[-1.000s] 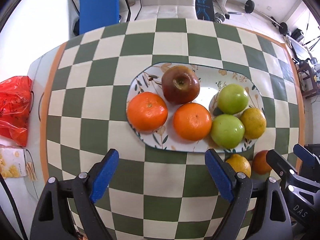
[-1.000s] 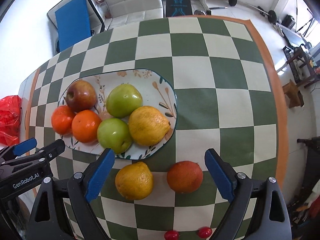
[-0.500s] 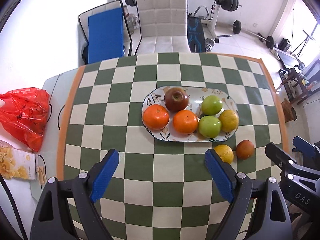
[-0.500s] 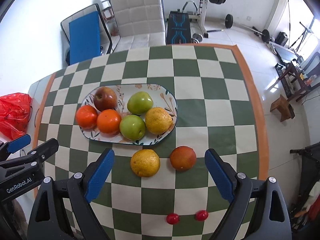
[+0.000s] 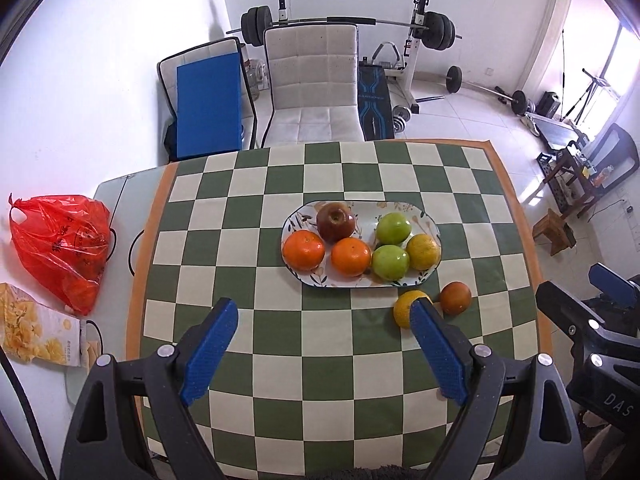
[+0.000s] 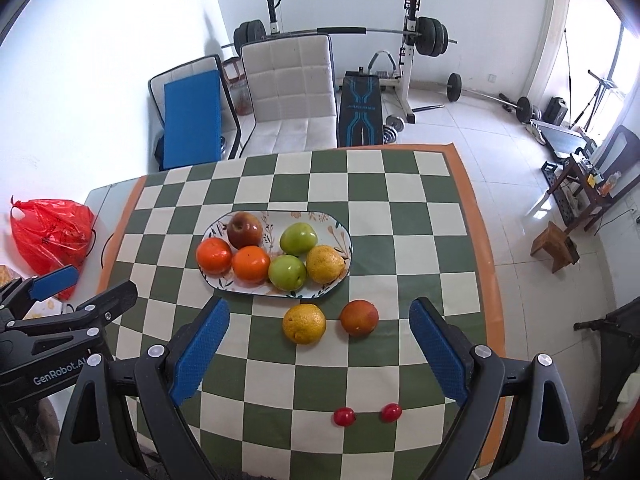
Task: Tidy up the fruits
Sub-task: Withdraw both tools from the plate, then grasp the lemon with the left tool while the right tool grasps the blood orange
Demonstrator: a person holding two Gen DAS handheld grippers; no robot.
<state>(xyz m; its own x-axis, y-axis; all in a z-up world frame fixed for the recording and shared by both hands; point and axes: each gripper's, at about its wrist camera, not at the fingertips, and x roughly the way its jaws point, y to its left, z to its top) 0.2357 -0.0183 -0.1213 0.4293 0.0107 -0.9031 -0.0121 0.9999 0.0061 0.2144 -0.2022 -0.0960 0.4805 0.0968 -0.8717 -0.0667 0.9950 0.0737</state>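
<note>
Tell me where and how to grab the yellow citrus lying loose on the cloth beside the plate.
Take the yellow citrus across its widest middle, coming from above with the right tongs open. It is round, and the plate crowds its far side.

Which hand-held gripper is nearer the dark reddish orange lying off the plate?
Right. The right hand-held gripper has the reddish orange just ahead between its fingers; the left hand-held gripper sits farther to the orange's left.

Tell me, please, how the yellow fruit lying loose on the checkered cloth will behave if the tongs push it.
The yellow fruit looks round and sits free on the flat cloth, so it will probably roll rather than slide. It may bump the reddish fruit beside it. Its dimpled peel suggests a fair grip.
</note>
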